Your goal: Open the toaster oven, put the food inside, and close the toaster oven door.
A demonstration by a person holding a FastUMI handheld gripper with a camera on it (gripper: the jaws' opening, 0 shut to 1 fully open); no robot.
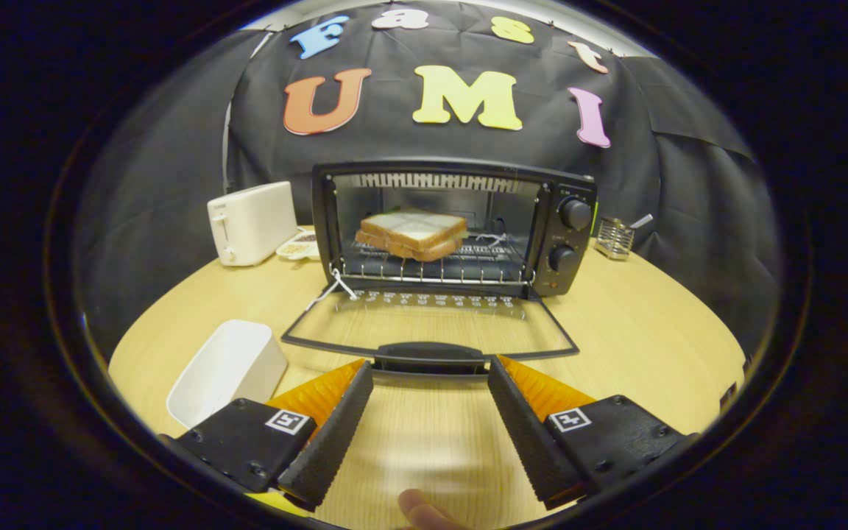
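The gripper (430, 372) is spread wide with nothing held, its 2 fingers (332, 427) reaching toward the handle (430, 356) of the oven door (430, 324), tips just short of it on either side. The door lies folded down flat over the table (637, 331). Inside the oven (453, 228) a sandwich (411, 233) rests on the wire rack (468, 265), toward its left half. 2 knobs (575, 213) sit on the oven's right panel. A white toaster (251, 222) stands left of the oven, a small dish (299, 246) between them. A white tub (229, 368) lies just left of the left finger. A wire holder (614, 237) sits right of the oven. A fingertip (420, 509) shows below, between the fingers
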